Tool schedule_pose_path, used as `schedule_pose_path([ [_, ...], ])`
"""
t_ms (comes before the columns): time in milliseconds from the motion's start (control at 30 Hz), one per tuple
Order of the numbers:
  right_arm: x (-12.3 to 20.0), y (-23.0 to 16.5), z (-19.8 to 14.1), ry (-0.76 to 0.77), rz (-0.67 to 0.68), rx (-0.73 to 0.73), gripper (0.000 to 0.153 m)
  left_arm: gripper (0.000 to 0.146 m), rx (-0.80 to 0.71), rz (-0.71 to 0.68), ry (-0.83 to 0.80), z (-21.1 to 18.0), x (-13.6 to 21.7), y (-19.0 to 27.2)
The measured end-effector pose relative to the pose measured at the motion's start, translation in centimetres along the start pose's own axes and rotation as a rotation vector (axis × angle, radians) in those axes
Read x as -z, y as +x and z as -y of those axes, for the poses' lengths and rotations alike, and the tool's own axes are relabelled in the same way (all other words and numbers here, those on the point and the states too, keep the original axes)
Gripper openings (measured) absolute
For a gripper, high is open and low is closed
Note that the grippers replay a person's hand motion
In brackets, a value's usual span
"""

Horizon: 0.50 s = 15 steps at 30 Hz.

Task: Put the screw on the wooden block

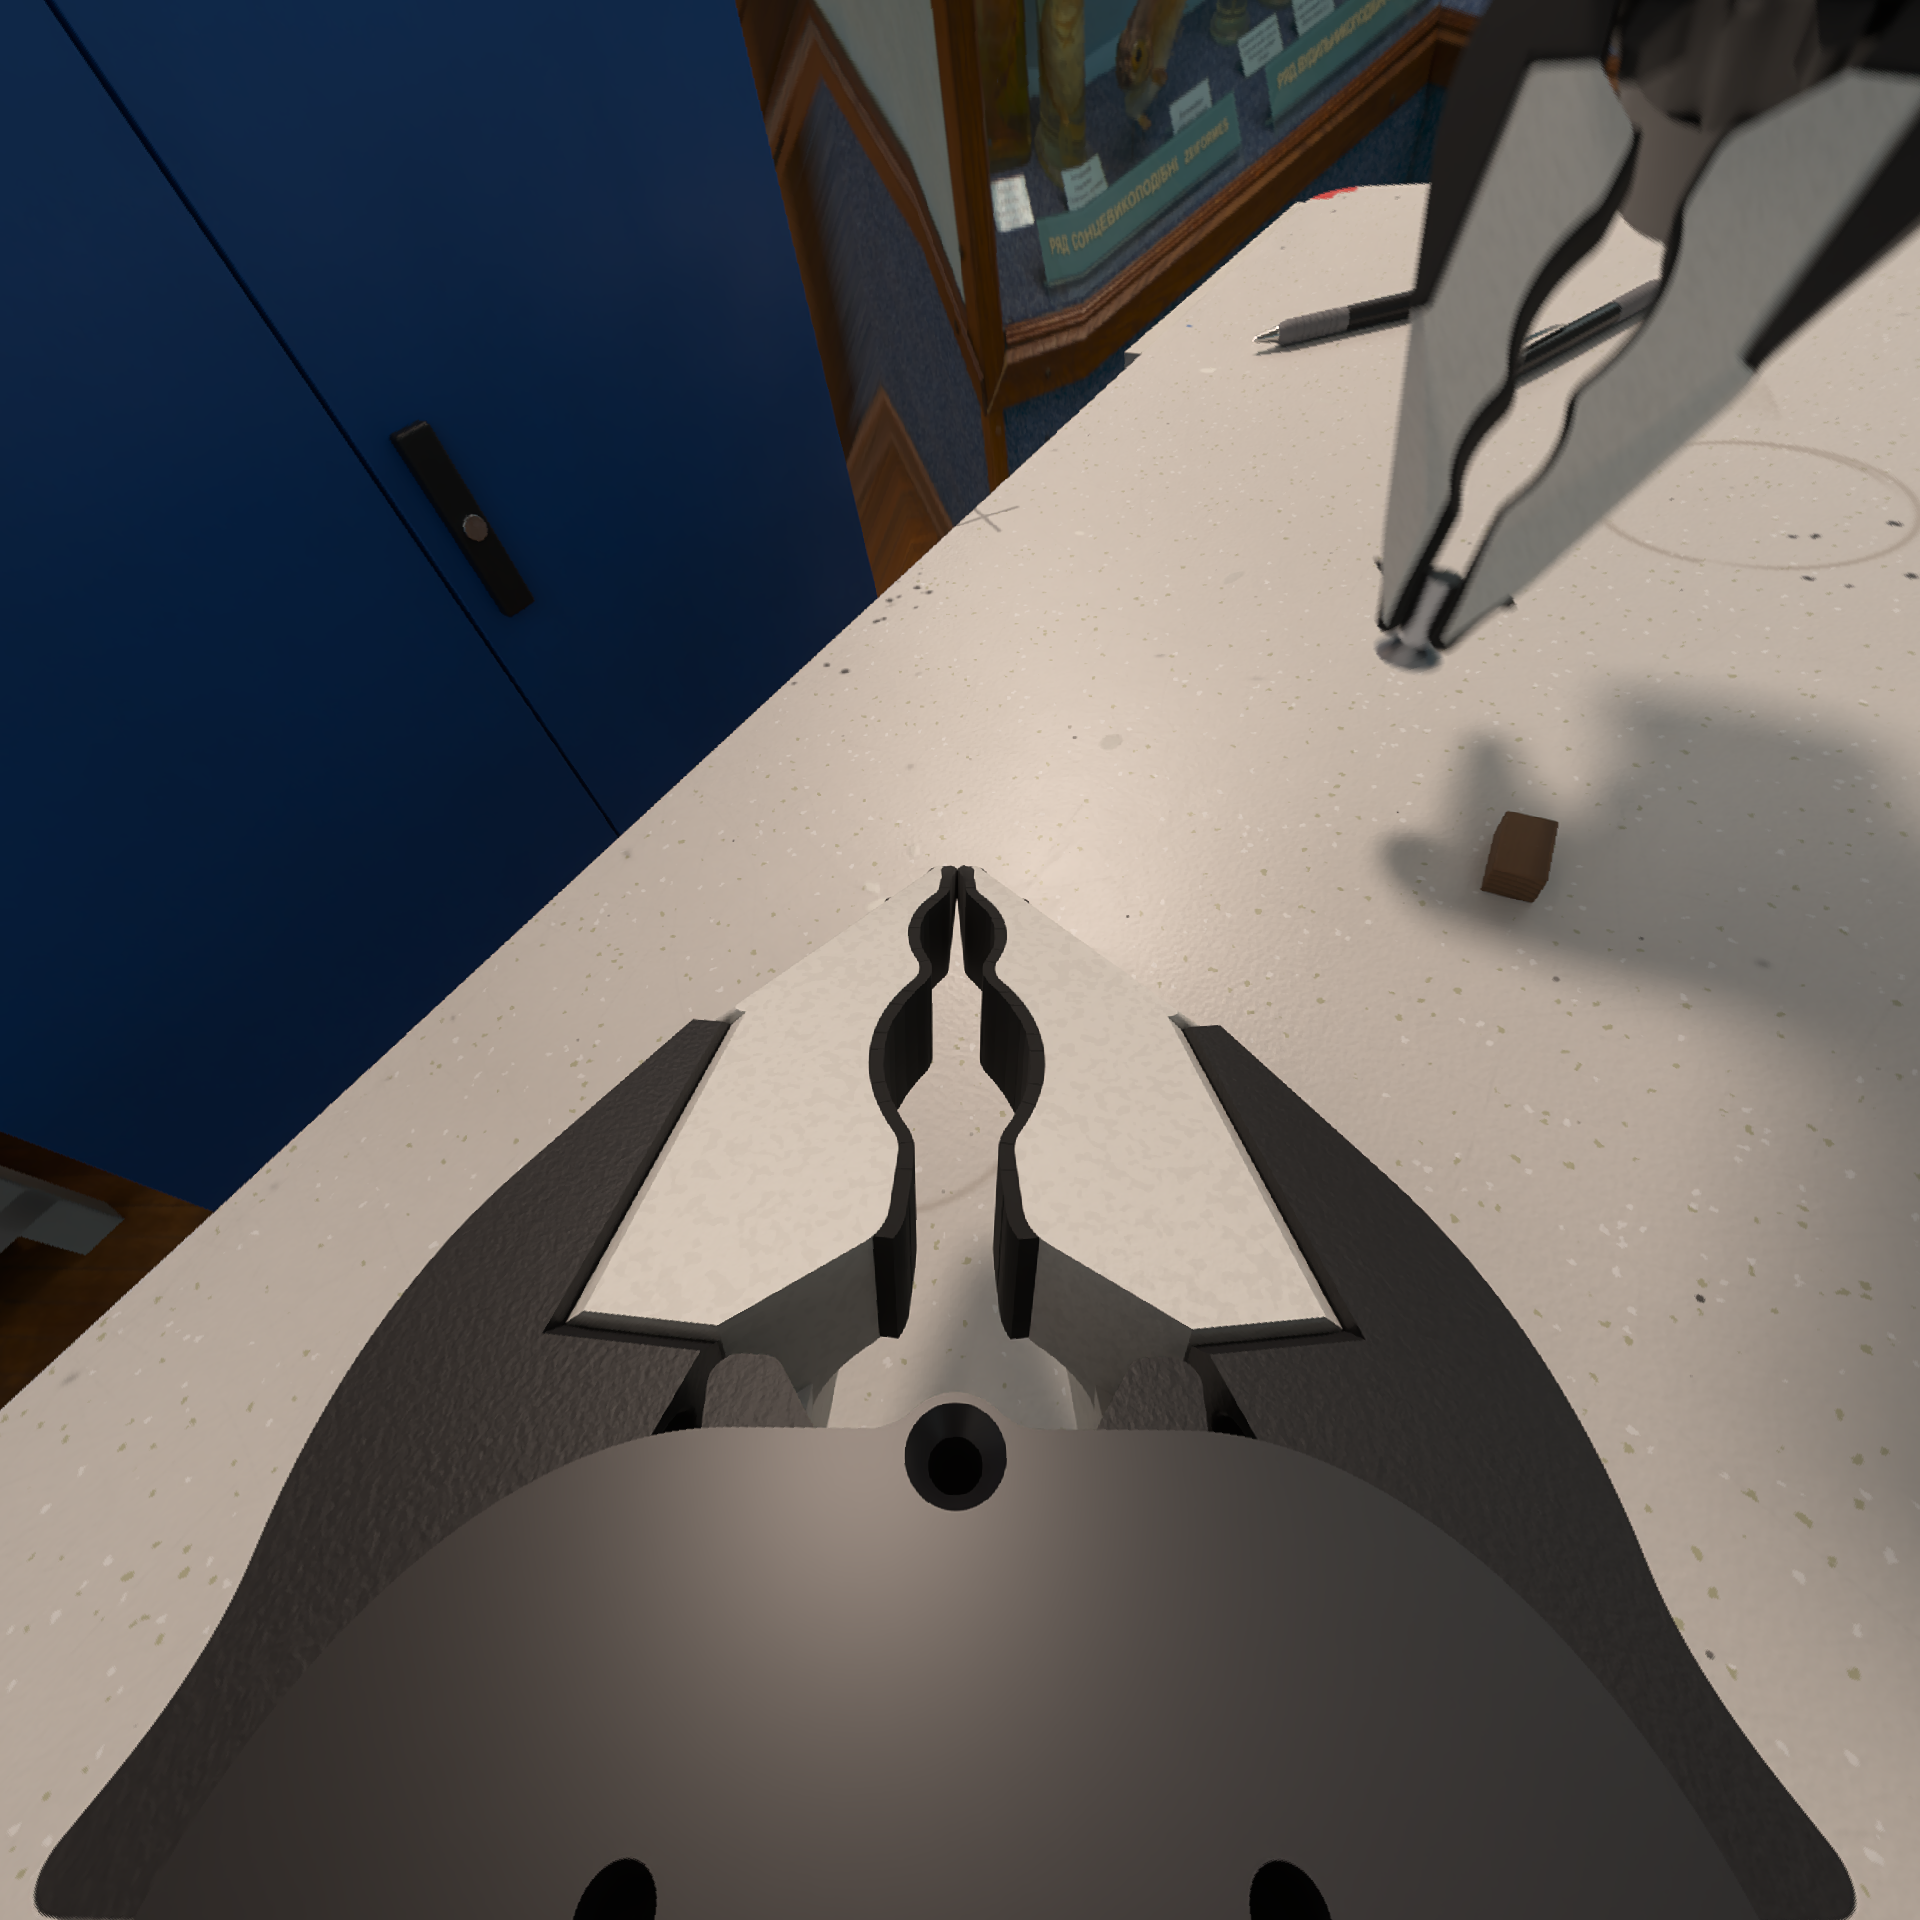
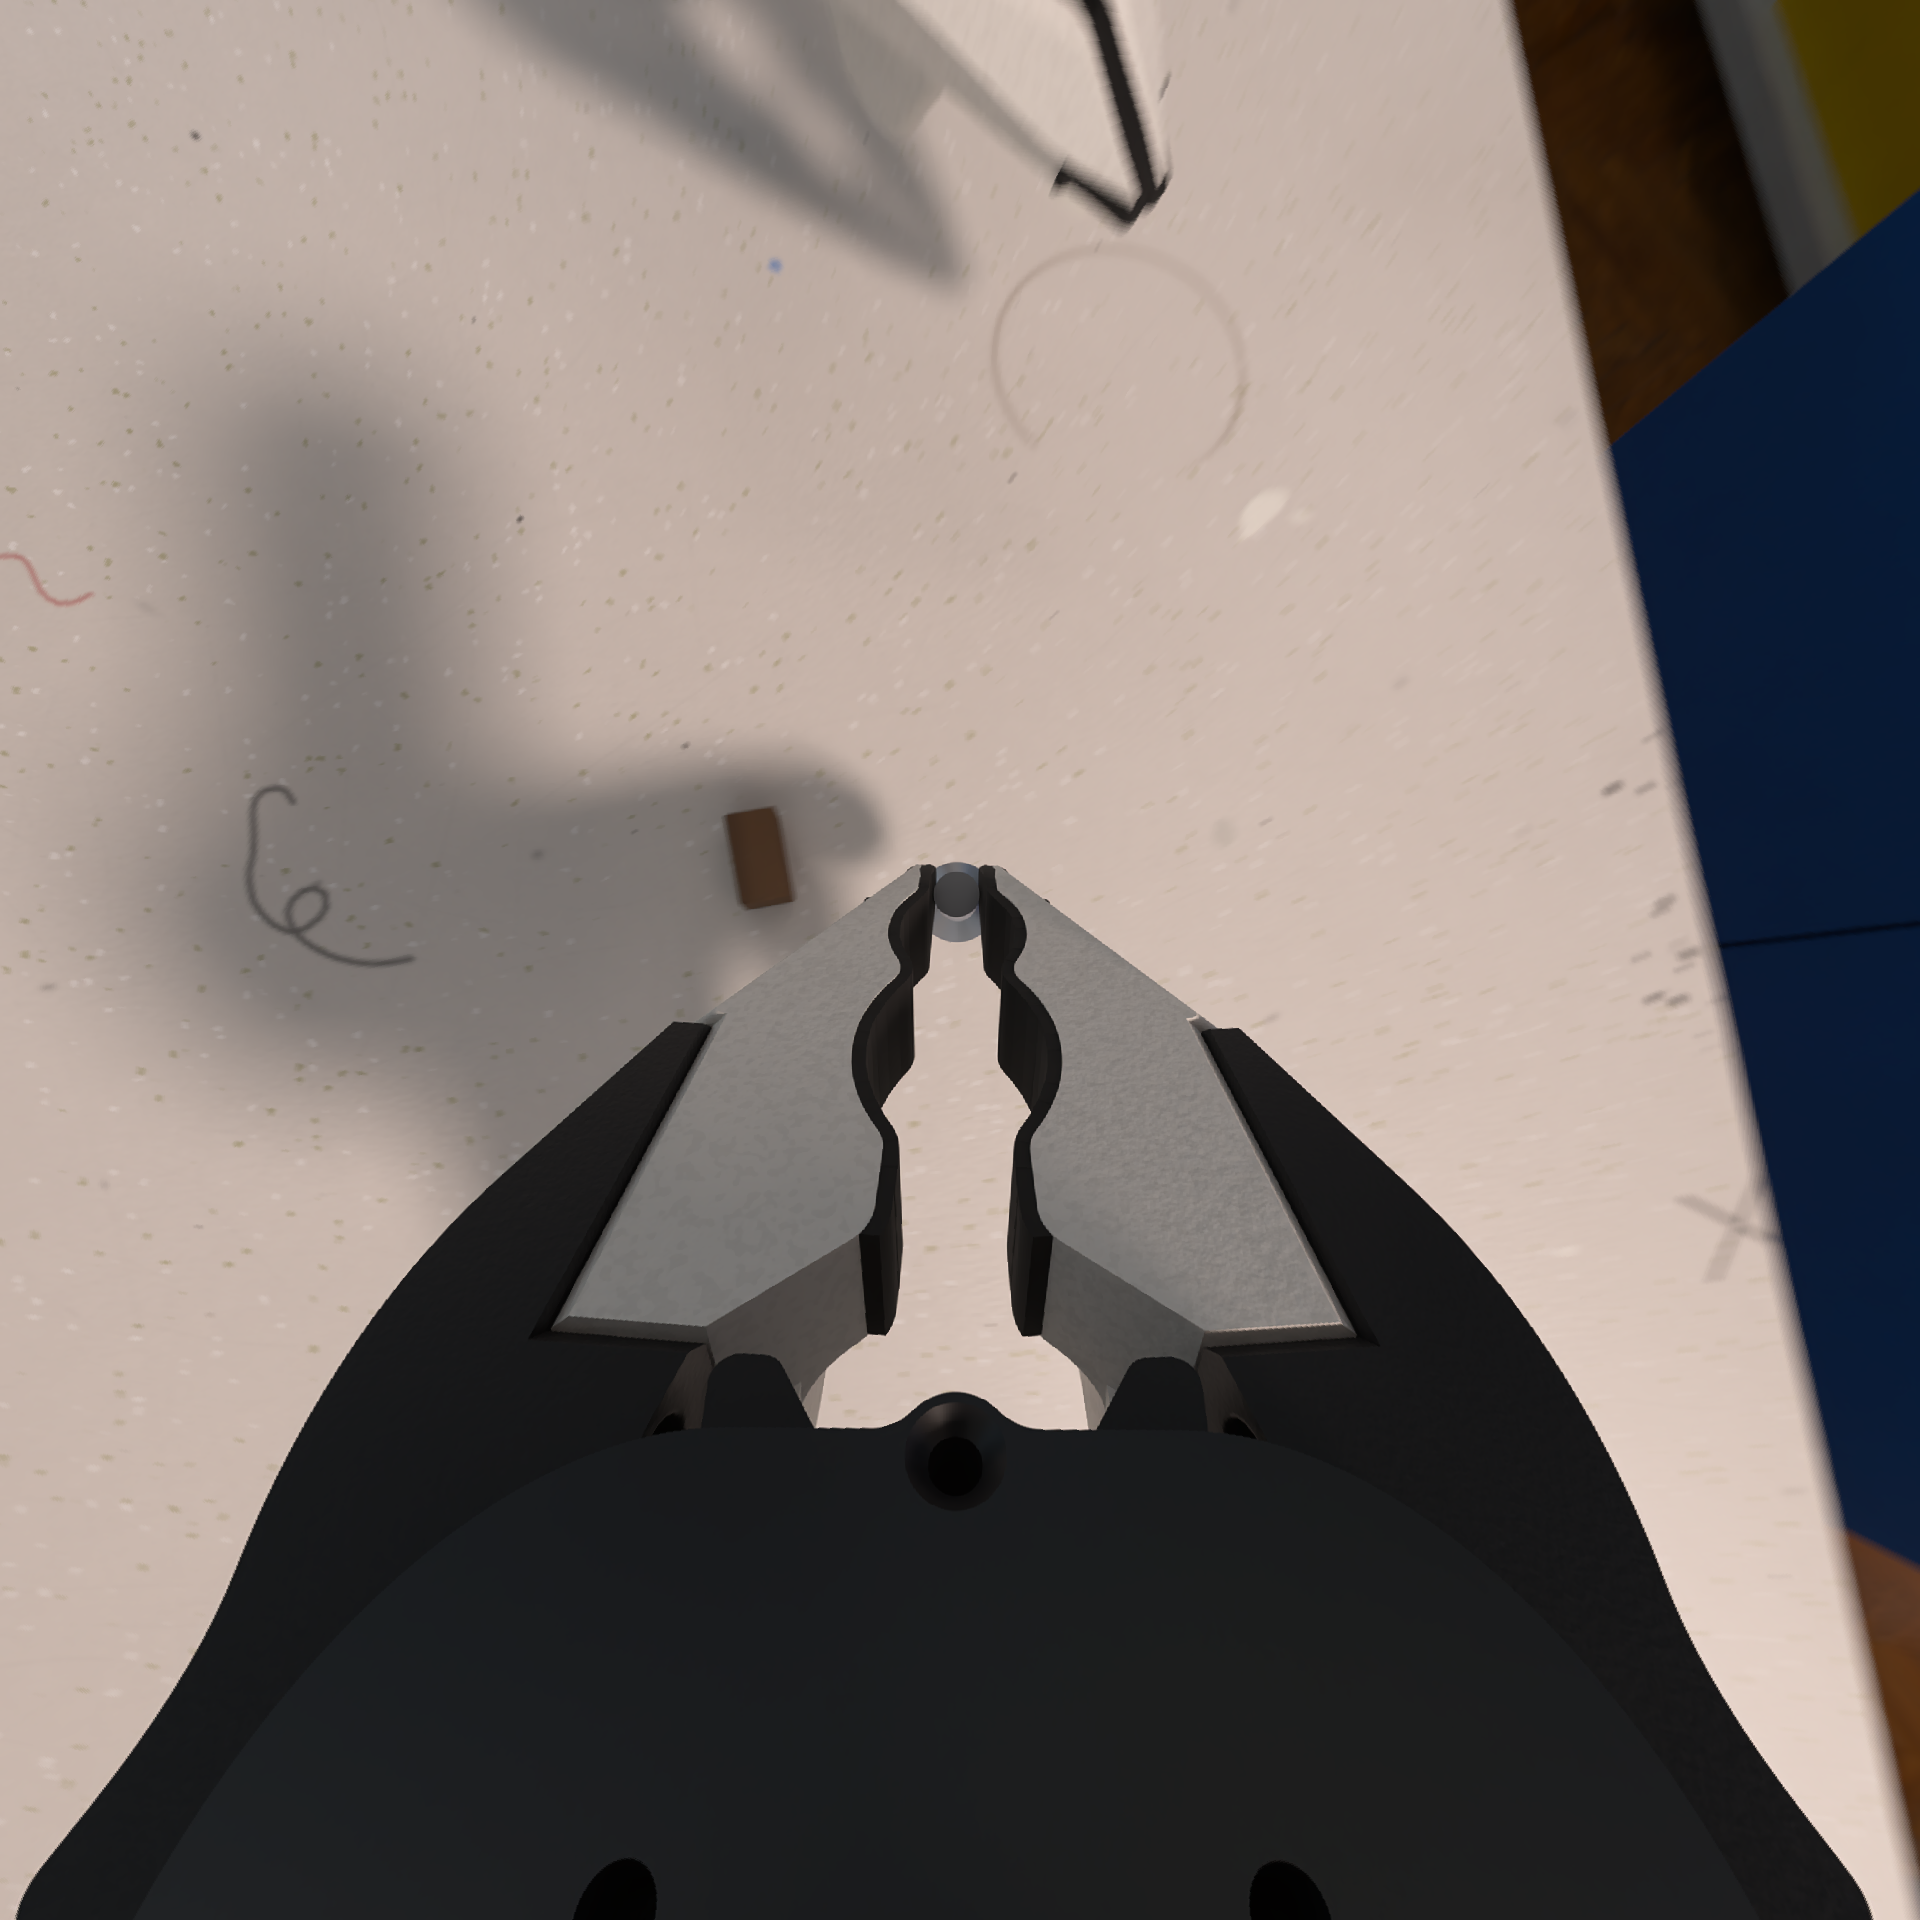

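Right wrist view shows the right gripper (image 2: 954, 883) nearly closed, its two tips pinching the small silver screw (image 2: 956, 906) by the shank. The grip is only at the very tips, so I judge the screw can twist or slip out if the gripper moves fast or tilts. The wooden block (image 2: 760, 857) is small, so the screw may also roll off its top when it is let go. The block lies just ahead and to the left of these tips, on the table (image 2: 623, 416). Farther off, the left gripper (image 1: 956, 875) hangs closed and empty.
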State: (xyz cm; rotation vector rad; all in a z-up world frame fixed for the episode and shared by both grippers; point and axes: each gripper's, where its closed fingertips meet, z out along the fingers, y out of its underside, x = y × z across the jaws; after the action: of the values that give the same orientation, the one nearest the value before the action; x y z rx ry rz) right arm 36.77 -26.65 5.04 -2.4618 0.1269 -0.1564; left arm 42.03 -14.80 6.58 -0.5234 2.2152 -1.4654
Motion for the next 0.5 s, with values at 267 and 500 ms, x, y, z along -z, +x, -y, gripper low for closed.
schedule_pose_path([
  [267, 1.9, 5.8, 5.1, 0.01, -0.007, 0.25, 0.008, 0.0, 0.024, 0.01, 0.013, 0.1, 0.1, -0.4],
  [500, 0.9, 9.7, 7.2, -0.079, 0.071, 0.437, 0.008, 0.0, 0.025, 0.018, 0.014, 0.3, 0.1, -0.4],
])
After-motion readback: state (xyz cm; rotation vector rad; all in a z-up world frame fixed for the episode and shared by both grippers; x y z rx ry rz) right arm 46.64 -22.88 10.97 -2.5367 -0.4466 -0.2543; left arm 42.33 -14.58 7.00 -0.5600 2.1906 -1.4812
